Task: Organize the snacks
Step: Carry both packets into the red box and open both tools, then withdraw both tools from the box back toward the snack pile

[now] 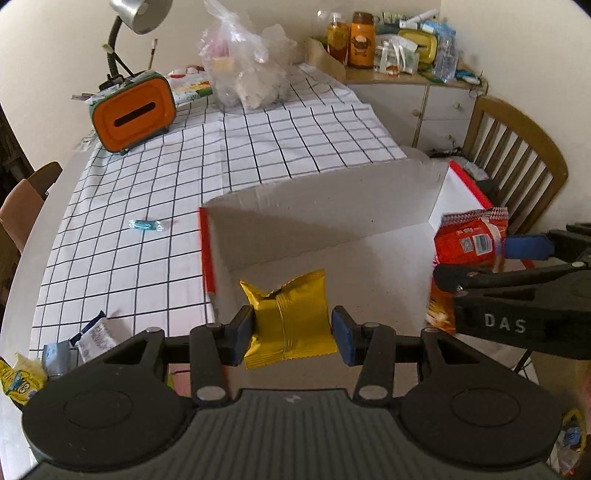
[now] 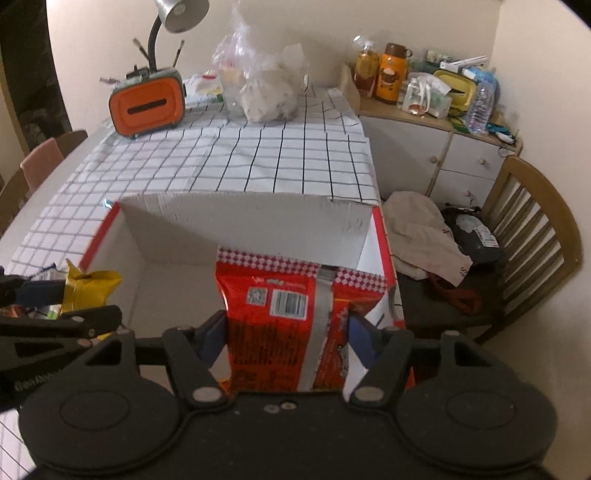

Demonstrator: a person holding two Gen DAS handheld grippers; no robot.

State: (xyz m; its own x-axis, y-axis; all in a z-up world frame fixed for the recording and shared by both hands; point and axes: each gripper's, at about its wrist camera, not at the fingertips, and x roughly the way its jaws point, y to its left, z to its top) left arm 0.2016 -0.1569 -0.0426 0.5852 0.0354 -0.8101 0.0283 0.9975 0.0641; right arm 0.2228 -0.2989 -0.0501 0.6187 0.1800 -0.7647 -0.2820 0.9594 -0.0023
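Left wrist view shows the left tongs [image 1: 291,332] squeezing a yellow snack pack [image 1: 290,321] over the open box [image 1: 388,236] (ready to drop in), while the right tongs [image 2: 286,332] squeeze a red snack bag [image 2: 280,317] over it too.

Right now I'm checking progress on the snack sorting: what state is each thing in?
Left tool: shut on yellow packet.
Yellow packet: sealed, crumpled, held above the box.
Right tool: shut on red bag.
Red bag: sealed, upright, held over the box.
Cardboard box: open, flaps up.
Blue candy: wrapped, lying on the tablecloth.
Desk lamp: looks off.
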